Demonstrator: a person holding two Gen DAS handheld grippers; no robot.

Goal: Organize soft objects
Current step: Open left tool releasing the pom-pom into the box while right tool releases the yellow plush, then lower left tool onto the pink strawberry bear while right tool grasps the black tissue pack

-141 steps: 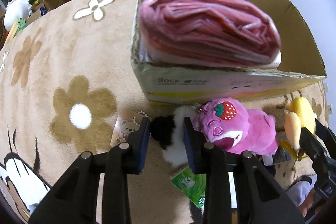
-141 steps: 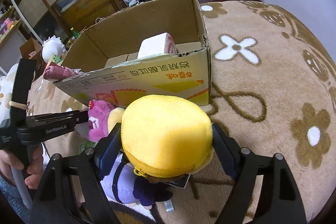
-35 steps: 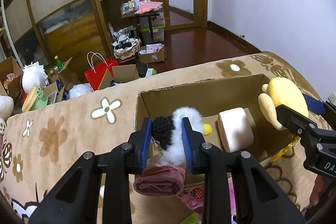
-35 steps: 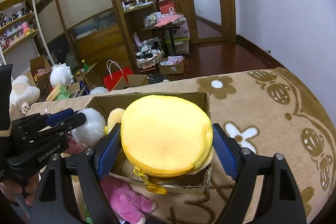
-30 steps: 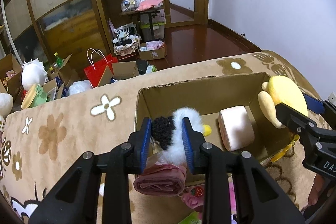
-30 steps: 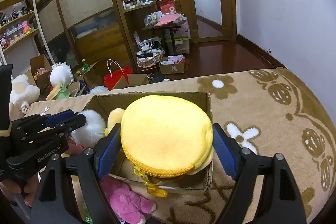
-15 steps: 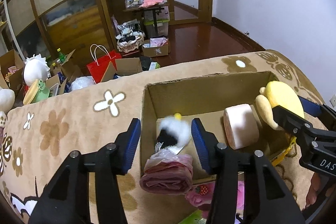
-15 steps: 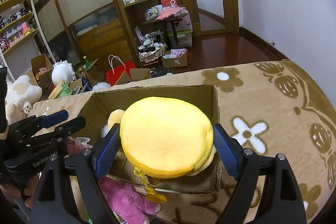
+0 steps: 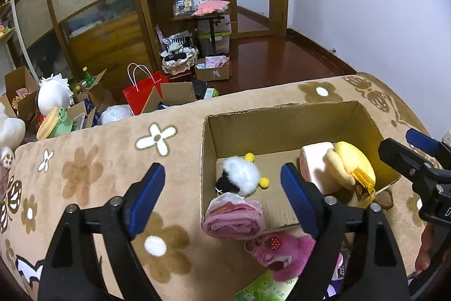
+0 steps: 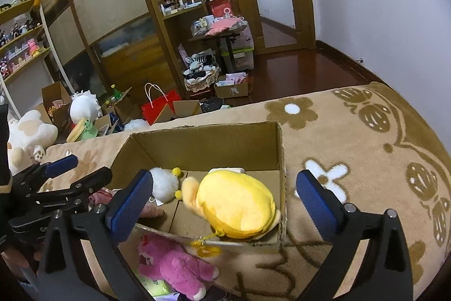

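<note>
Both claws are seen spread wide and empty above the cardboard box (image 9: 293,123): left claw (image 9: 222,188), right claw (image 10: 225,196). The box is set on a beige flower-patterned blanket (image 9: 93,168). Inside it, a white-and-black fluffy toy (image 9: 239,179) with yellow pompoms is lying on the floor of the box near the left wall. The yellow round plush (image 10: 236,208) is tilted against the right near corner, its long axis running from far left to near right, its zipper pull hanging over the near rim. A pale pink roll (image 9: 313,168) is lodged just behind it (mostly hidden in the right view). A pink bag bundle (image 9: 234,219) is draped on the near rim. A magenta plush (image 10: 174,270) is lying outside, before the box.
</note>
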